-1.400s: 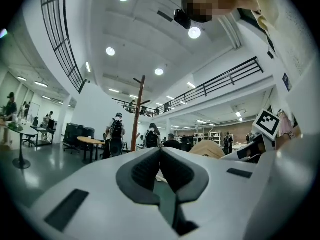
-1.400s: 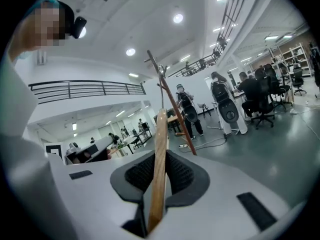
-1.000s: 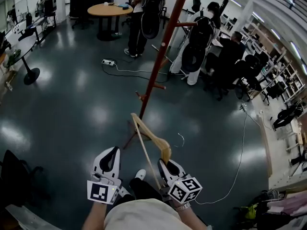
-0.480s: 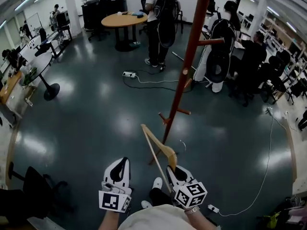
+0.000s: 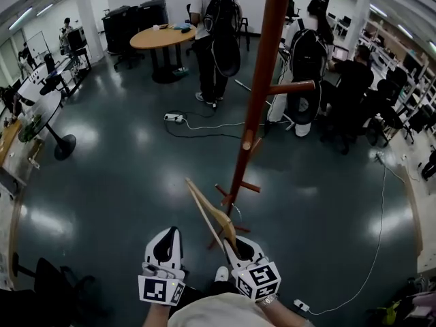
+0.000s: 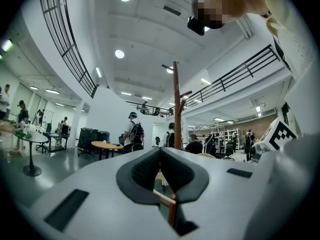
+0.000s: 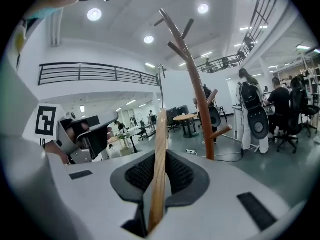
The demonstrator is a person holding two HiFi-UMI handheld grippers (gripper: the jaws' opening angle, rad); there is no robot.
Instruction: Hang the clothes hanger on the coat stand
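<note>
Right claw (image 5: 236,242), clenched on the hanger (image 5: 205,210), has come nearer the coat stand (image 5: 262,80).

Head view looks steeply down from above onto the dark glossy floor (image 5: 122,176), with the left gripper (image 5: 167,234) and right gripper (image 5: 233,240) at its bottom edge. Each gripper view sits close behind its own grey jaws and tilts up toward the white ceiling (image 6: 140,29). The right gripper view looks along the pale wooden clothes hanger (image 7: 159,159). All three views share the tall reddish-brown wooden coat stand (image 5: 262,94) and the round wooden table (image 5: 163,38).
</note>
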